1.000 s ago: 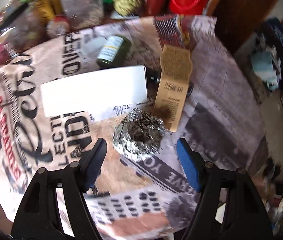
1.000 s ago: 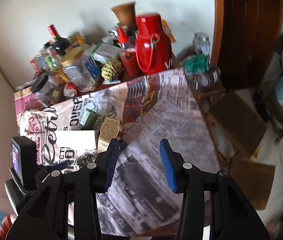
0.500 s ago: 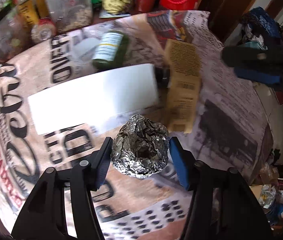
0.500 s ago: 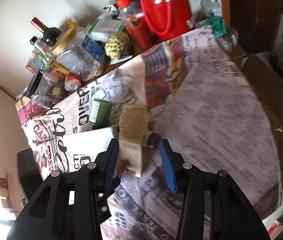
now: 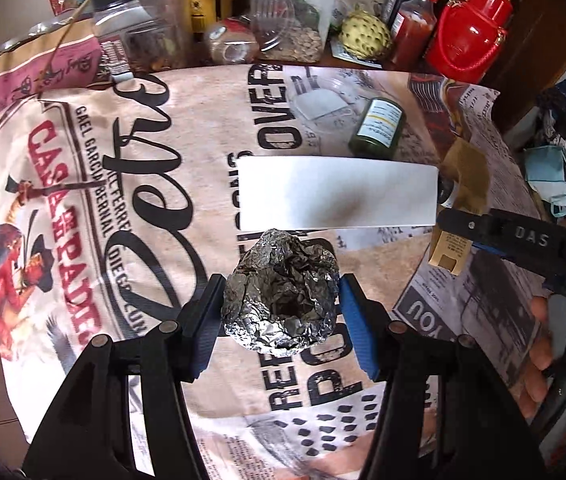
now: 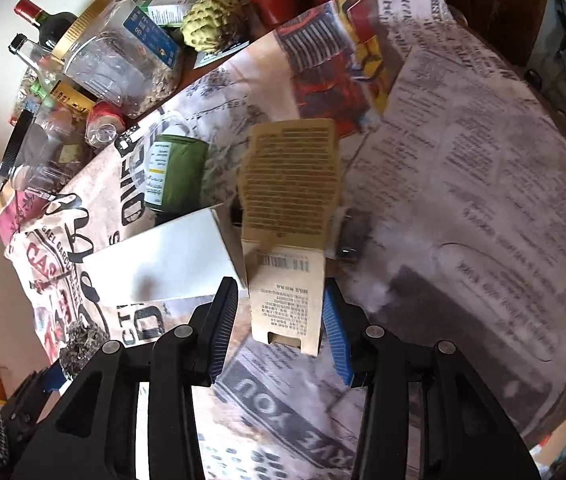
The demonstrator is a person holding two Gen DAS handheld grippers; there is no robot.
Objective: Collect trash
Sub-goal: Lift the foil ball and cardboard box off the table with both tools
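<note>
foil ball [image 5: 281, 312]: clamped in your left gripper [image 5: 279, 318], pads pressing both sides, above the printed tablecloth [image 5: 155, 184] | brown card tag [image 6: 287, 248]: flat on the cloth, near end between your right gripper [image 6: 279, 330] fingers, jaws parted (left pad not touching) | white box [image 5: 339, 192] just beyond

A home dining spot: a printed tablecloth [image 5: 131, 168], food jars [image 5: 295, 12], a sauce bottle [image 5: 415, 28] and a wine bottle [image 6: 43, 24].

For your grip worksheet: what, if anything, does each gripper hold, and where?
Left gripper: crumpled foil ball, gripped across its sides. Right gripper: nothing; it straddles the cardboard tag.
</note>
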